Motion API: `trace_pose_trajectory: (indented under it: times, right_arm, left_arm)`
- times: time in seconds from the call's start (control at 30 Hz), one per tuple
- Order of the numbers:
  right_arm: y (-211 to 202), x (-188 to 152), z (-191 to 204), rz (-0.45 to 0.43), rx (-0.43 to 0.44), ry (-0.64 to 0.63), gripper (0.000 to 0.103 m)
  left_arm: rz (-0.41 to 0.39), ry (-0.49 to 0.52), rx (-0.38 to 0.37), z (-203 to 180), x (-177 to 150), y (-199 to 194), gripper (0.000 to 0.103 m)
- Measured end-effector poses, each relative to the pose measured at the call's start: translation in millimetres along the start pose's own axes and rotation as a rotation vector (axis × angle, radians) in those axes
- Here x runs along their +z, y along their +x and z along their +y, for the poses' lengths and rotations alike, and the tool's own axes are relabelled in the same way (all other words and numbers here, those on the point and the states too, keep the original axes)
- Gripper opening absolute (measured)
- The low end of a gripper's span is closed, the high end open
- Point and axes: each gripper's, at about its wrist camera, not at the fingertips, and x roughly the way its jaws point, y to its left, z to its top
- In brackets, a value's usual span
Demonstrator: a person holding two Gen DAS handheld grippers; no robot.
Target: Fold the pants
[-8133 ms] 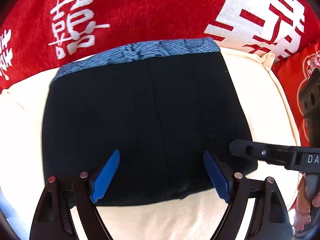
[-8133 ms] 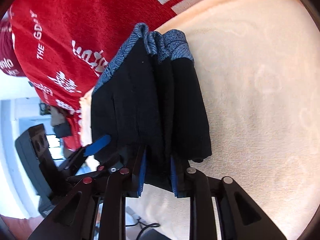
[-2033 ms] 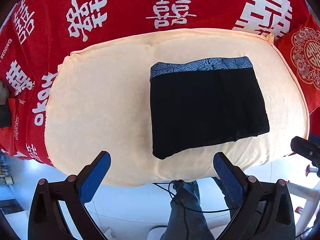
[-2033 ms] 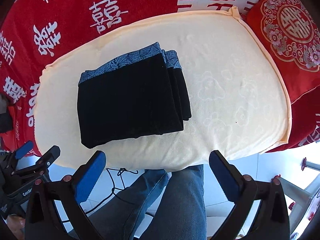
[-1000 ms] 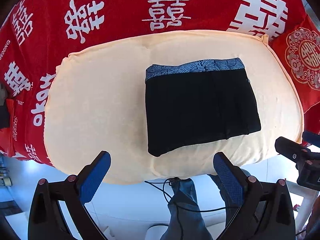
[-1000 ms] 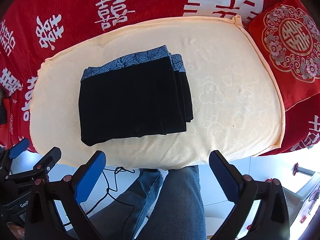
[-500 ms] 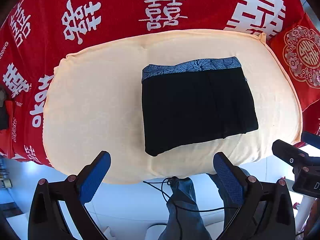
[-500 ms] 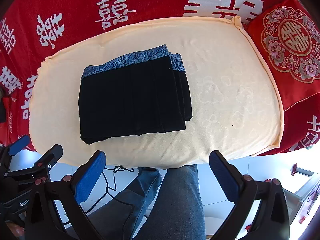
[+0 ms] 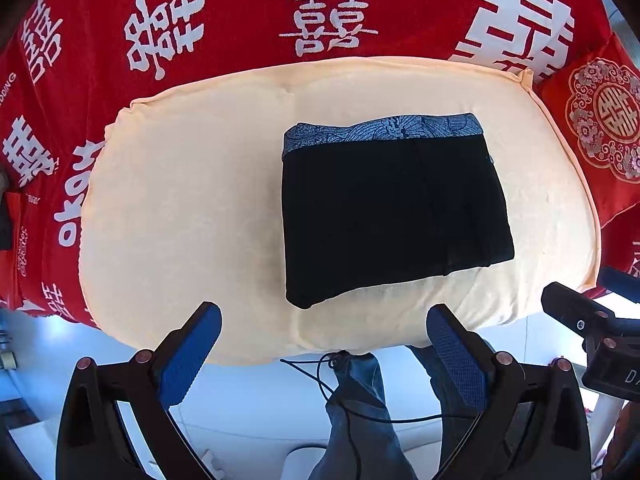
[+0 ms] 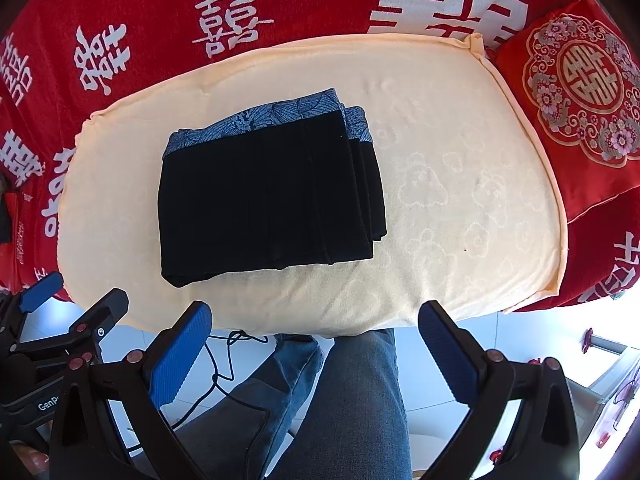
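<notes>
The pants (image 9: pixel 392 212) were seen lying as a compact black rectangle on the cream cushion (image 9: pixel 184 200), nearer its right edge than its left, the patterned blue-grey waistband (image 9: pixel 384 132) turned toward the far edge. In the right wrist view the stacked layers were shown stepped along the right side of the bundle, so several folds were judged already made. The left gripper (image 9: pixel 324 354) was held off the near edge of the cushion, fingers spread wide and nothing gripped; the right gripper (image 10: pixel 316 354) was likewise held clear, wide apart and empty. The folding was judged essentially finished, with at most a squaring of the offset right-hand layers left to be done.
</notes>
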Motion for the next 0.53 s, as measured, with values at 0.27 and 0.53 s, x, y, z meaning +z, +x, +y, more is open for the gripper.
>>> trace_pose_trajectory:
  times: [0.27,0.53]
  right_arm:
    - [-0.9,1.3,2.9,-0.003,-0.006,-0.01,0.103]
    - [-0.1,1.5,2.6,0.0,-0.01,-0.011,0.103]
  left_arm:
    - [-0.011,0.003,-0.013,0.5,0.7,-1.9,0.103]
    - [-0.026,0.013,-0.034,-1.6,0.5,-5.4,0.103]
